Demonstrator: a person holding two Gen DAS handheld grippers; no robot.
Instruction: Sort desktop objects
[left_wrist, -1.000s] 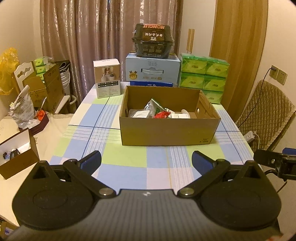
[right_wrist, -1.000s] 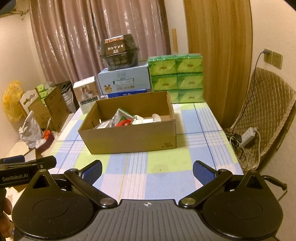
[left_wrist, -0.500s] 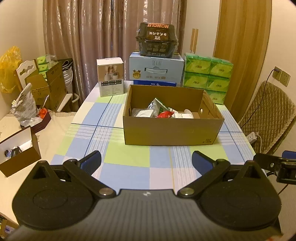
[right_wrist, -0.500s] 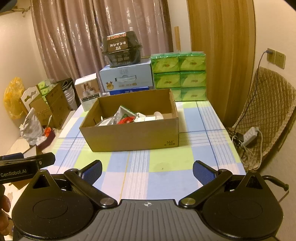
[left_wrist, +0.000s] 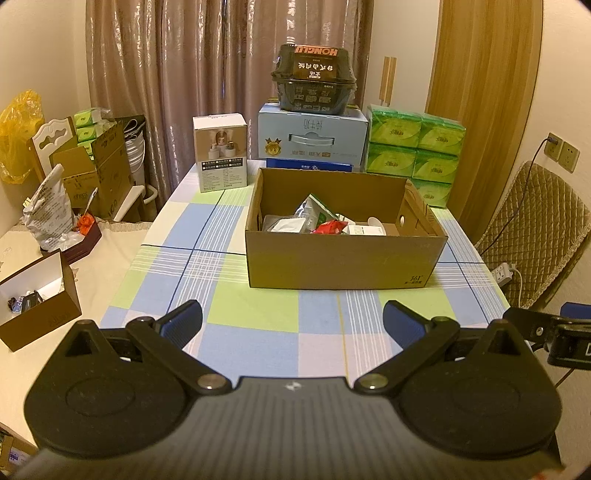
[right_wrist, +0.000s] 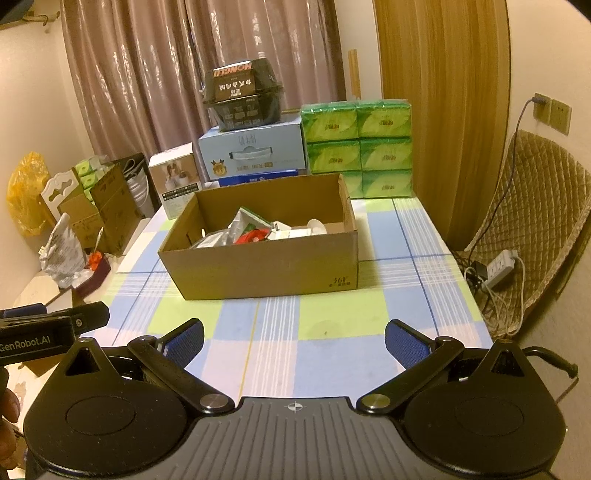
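Note:
An open brown cardboard box (left_wrist: 343, 266) (right_wrist: 266, 267) stands in the middle of the checked tablecloth (left_wrist: 255, 317) (right_wrist: 332, 325). Inside lie a silver-green pouch (left_wrist: 314, 216) (right_wrist: 245, 225), a red packet (left_wrist: 328, 227) (right_wrist: 255, 235) and white items (left_wrist: 286, 224) (right_wrist: 291, 233). My left gripper (left_wrist: 293, 323) hovers open and empty over the near table edge, well short of the box. My right gripper (right_wrist: 293, 339) is likewise open and empty, near the front edge. Each gripper's body shows at the side of the other's view.
Behind the box stand a white carton (left_wrist: 220, 153), a blue carton (left_wrist: 312, 138) topped by a dark container (left_wrist: 314, 83), and stacked green tissue packs (left_wrist: 415, 155). A small open brown box (left_wrist: 37, 301) sits on the left side surface. A quilted chair (right_wrist: 532, 236) and power strip (right_wrist: 500, 267) are right.
Both grippers have risen and tilted slightly, so the box now sits lower in view. Nothing was grasped; the jaws stay wide apart.

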